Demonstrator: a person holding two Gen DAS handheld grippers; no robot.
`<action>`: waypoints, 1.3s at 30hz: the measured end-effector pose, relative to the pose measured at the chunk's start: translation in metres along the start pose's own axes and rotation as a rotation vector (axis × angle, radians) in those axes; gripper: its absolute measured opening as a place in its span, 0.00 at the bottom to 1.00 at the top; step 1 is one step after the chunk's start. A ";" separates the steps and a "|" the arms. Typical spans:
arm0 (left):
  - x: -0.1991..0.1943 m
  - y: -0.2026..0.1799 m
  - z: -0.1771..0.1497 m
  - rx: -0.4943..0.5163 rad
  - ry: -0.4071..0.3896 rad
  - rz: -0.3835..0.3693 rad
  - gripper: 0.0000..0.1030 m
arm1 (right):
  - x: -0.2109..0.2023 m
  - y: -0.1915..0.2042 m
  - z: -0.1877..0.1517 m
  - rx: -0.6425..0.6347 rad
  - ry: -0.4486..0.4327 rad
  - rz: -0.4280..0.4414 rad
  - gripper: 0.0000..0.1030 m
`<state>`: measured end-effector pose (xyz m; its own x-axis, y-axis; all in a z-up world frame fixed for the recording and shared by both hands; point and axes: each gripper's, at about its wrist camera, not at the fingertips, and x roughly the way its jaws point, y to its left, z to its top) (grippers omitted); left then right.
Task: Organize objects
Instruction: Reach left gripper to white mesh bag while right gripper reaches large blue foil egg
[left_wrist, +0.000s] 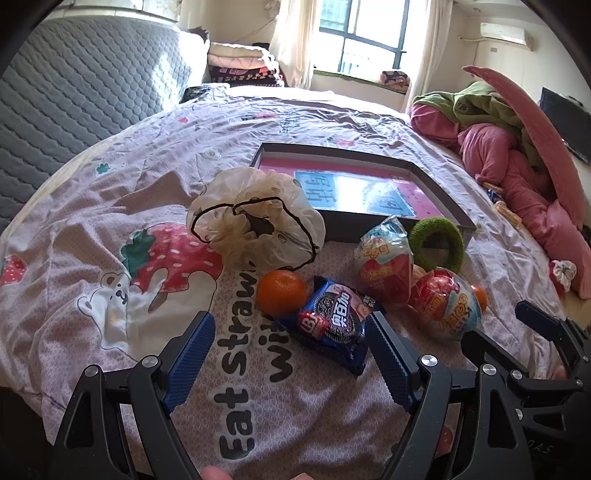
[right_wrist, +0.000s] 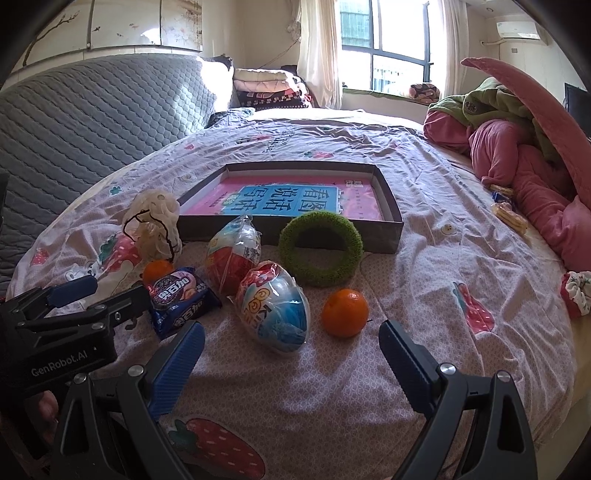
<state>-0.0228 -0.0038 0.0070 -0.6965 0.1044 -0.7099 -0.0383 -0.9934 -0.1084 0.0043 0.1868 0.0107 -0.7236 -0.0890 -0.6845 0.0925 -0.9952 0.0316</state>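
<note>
While both pairs of blue-padded fingers stand spread wide with nothing between them, the shallow grey cardboard box (right_wrist: 388, 236) with a pink and blue printed sheet on its floor lies open on the strawberry-print pink bedsheet (right_wrist: 424, 350). Against the box's near wall leans the fuzzy green ring (right_wrist: 320, 251), and just left of the ring sits one plastic-wrapped red and blue toy egg (right_wrist: 232, 258), with a second wrapped egg (right_wrist: 275, 306) nearer the cameras. At the box's near left corner rests the cream crinkled hair scrunchie with a black cord edge (left_wrist: 255, 218). One round orange mandarin (right_wrist: 345, 313) lies on the sheet in front of the ring, apart from it; another mandarin (left_wrist: 281, 292) sits in front of the scrunchie, touching the dark blue sandwich-cookie packet (left_wrist: 334, 325). The left gripper (left_wrist: 291, 354) hovers released over that packet's near end, and the right gripper (right_wrist: 291, 354) hangs released just short of the nearer egg and mandarin. Right of the box, well apart, pink and green bedding (right_wrist: 517, 140) is heaped.
</note>
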 end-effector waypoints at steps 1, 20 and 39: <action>0.002 0.001 0.002 -0.005 0.002 -0.004 0.81 | 0.002 -0.001 0.001 0.004 0.004 -0.001 0.93; 0.030 0.004 0.045 -0.032 0.002 0.032 0.81 | 0.028 0.000 0.013 -0.022 0.062 -0.023 0.92; 0.088 0.012 0.069 -0.085 0.100 0.104 0.81 | 0.047 0.030 0.016 -0.144 0.086 -0.090 0.68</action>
<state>-0.1337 -0.0101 -0.0084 -0.6187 0.0099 -0.7856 0.0937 -0.9919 -0.0862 -0.0377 0.1522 -0.0091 -0.6729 0.0098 -0.7397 0.1314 -0.9824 -0.1325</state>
